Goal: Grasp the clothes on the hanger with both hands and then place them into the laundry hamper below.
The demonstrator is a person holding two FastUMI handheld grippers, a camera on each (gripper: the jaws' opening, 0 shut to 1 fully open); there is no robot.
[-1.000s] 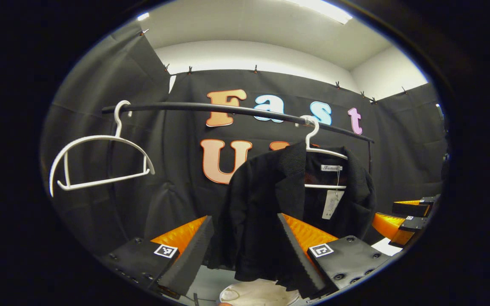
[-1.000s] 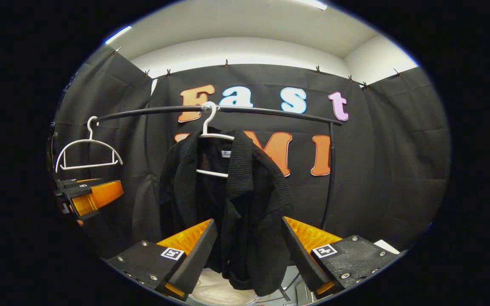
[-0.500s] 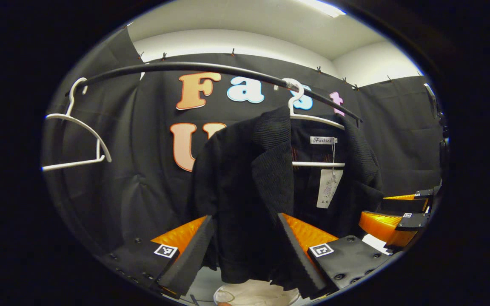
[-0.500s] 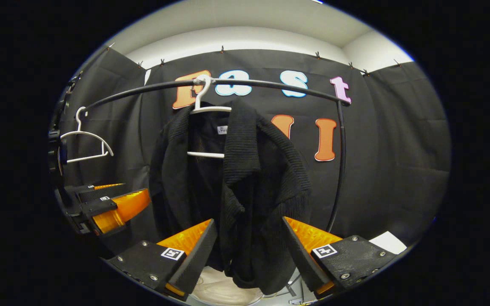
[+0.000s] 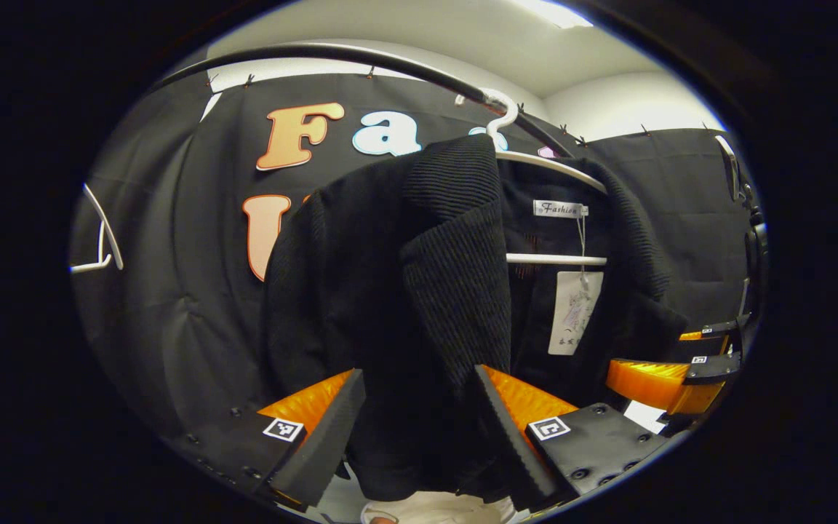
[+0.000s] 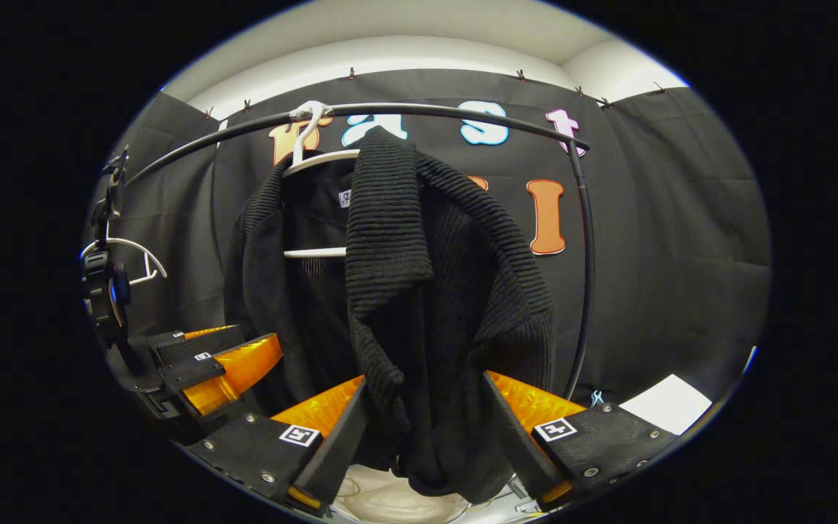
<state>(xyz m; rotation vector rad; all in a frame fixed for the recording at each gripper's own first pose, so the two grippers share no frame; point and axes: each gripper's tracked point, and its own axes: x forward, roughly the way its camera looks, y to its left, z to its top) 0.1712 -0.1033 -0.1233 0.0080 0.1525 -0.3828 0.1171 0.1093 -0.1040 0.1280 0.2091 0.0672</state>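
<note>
Two grippers face one black jacket (image 5: 390, 291), the biggest thing in both views and the landmark for the rest; it hangs on a white hanger (image 5: 550, 164) hooked over the black rail (image 6: 463, 110) above it, front open, ribbed lapels folded out, a paper tag (image 5: 572, 313) dangling inside its collar; below its hem a pale rim shows, probably the laundry hamper (image 6: 382, 498), though too little is visible to be sure. By the look of it the jacket is soft, light knit that will sag and bunch, not slippery, and likely to snag on the hanger's ends if pulled straight down; the sensible holds are the two front panels just under the lapels, one per side, lifting off the shoulders before lowering. The left gripper (image 5: 419, 429) has its jaws wide open with the jacket's left front between them, nothing pinched; the right gripper (image 6: 426, 437) likewise stands wide open around the right front edge, holding nothing. Against the frames a second ago, the jacket looms larger and higher in both views, so both grippers have closed in on it; a spare hanger (image 5: 102, 244), well left of the jacket, has slid toward the edge.
</note>
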